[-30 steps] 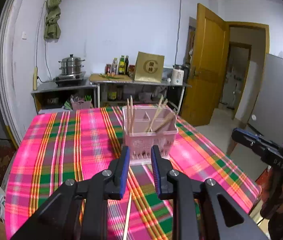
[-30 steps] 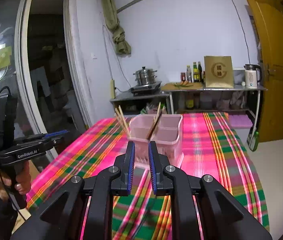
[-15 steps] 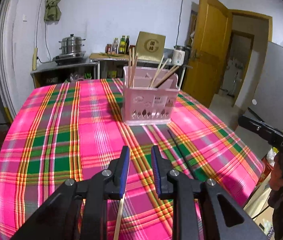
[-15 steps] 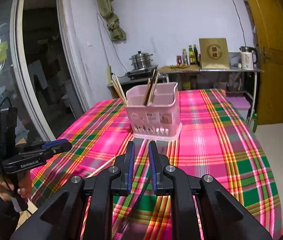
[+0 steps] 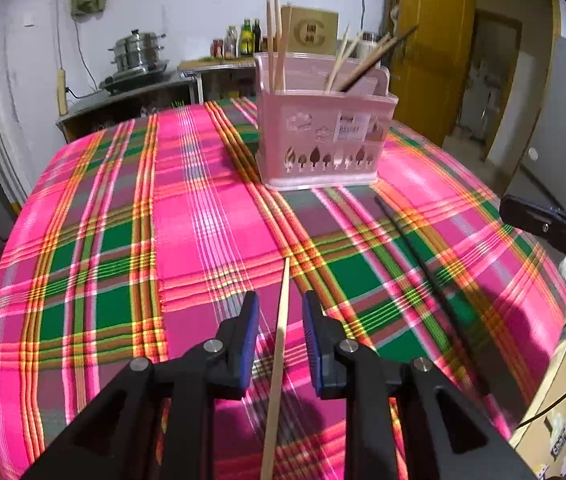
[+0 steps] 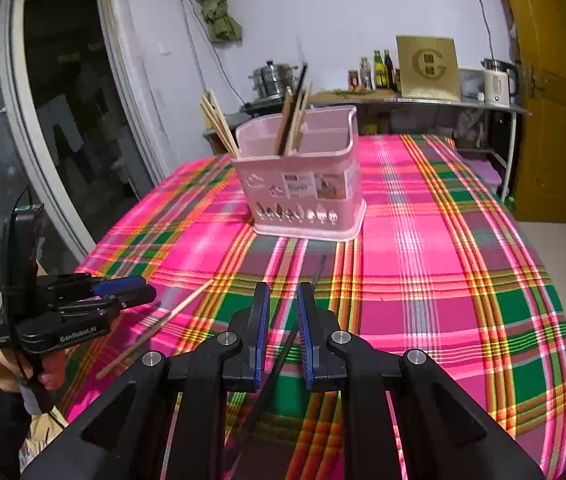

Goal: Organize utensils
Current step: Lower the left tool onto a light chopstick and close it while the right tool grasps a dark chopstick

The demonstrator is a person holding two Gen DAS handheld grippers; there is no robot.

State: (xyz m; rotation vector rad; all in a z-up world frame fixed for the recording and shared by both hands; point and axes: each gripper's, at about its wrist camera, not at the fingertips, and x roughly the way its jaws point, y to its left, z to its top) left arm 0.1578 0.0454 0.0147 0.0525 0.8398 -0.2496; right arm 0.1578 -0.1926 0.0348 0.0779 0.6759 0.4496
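While both grippers hover low over the pink, green and orange plaid tablecloth (image 5: 95, 208), the left gripper (image 5: 281, 334) has a pale, slender wooden chopstick (image 5: 279, 352) lying between its parted blue-padded fingers, untouched; the right gripper (image 6: 283, 330), jaws narrowly apart, likewise straddles a thin black chopstick (image 6: 283, 354) without pinching it; two loose sticks lie on the cloth, one per gripper; farther back stands one translucent pink plastic utensil holder (image 5: 323, 140), its compartments holding several upright and leaning chopsticks, mostly pale with one dark.
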